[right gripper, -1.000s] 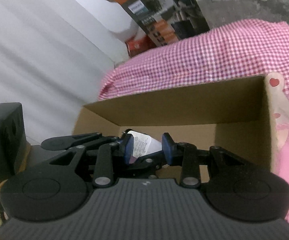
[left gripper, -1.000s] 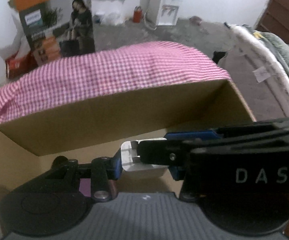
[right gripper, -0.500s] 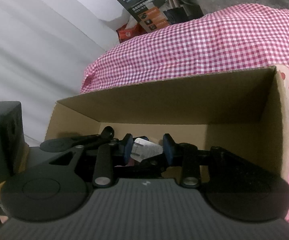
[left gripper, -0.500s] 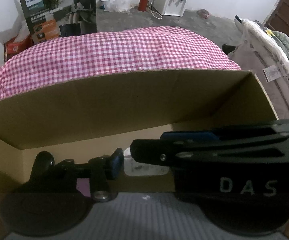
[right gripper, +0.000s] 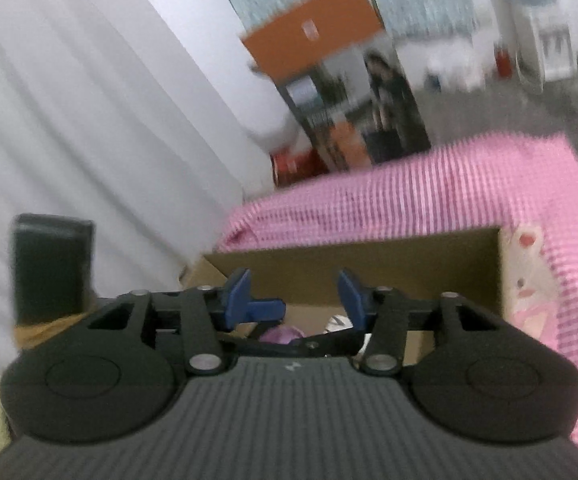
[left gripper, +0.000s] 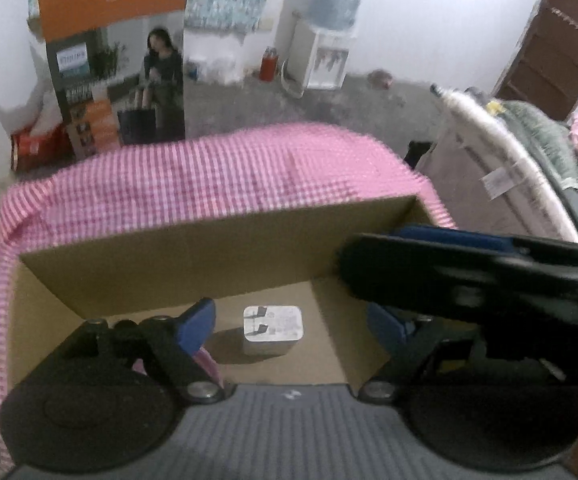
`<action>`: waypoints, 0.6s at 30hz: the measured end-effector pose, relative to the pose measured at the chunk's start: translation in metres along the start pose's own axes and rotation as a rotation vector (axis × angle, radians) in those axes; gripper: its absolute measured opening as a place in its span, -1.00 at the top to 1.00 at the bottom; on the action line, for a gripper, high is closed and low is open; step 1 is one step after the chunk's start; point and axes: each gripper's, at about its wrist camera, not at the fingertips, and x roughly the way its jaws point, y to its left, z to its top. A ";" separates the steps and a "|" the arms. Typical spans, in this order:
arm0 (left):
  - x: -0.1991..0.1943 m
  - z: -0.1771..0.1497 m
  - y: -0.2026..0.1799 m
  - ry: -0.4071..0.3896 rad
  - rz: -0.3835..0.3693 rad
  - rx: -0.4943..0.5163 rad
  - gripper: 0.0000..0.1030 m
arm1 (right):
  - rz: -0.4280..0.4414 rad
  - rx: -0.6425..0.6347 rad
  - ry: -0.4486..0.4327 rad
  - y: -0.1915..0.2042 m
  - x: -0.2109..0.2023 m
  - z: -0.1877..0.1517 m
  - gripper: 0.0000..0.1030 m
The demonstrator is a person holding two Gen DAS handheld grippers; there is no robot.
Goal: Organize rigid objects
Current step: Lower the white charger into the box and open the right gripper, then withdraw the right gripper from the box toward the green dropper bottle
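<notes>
A white plug adapter (left gripper: 272, 330) lies on the floor of the open cardboard box (left gripper: 193, 256). My left gripper (left gripper: 289, 326) is open above it, blue pads apart on either side, holding nothing. My right gripper (right gripper: 295, 294) is open and empty above the box's near edge (right gripper: 369, 268). Below it in the box I see a purple object (right gripper: 281, 335) and a bit of something white (right gripper: 335, 323). The right gripper's dark body (left gripper: 489, 280) crosses the right side of the left wrist view.
The box sits on a table under a pink checked cloth (left gripper: 209, 176). A pink item with a rabbit print (right gripper: 529, 280) lies against the box's right side. A tall printed carton (left gripper: 117, 80) stands beyond the table. A bed (left gripper: 529, 152) is to the right.
Both grippers have opened and lifted. The left one let go of the white adapter, which now lies on the box floor. The right one let go of its white labelled item.
</notes>
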 end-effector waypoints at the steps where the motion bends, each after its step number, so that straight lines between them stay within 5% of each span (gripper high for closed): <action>1: -0.009 0.000 -0.002 -0.021 0.001 0.012 -0.67 | -0.001 -0.011 -0.031 0.005 -0.015 -0.002 -0.03; 11: -0.111 -0.027 -0.019 -0.203 0.014 0.131 -0.74 | 0.026 -0.038 -0.298 0.037 -0.158 -0.059 -0.61; 16: -0.154 -0.065 -0.019 -0.238 -0.006 0.164 -0.83 | -0.024 -0.080 -0.367 0.050 -0.206 -0.098 -0.98; 18: -0.165 -0.084 -0.017 -0.233 -0.030 0.153 -0.93 | -0.068 -0.119 -0.356 0.057 -0.215 -0.112 -0.98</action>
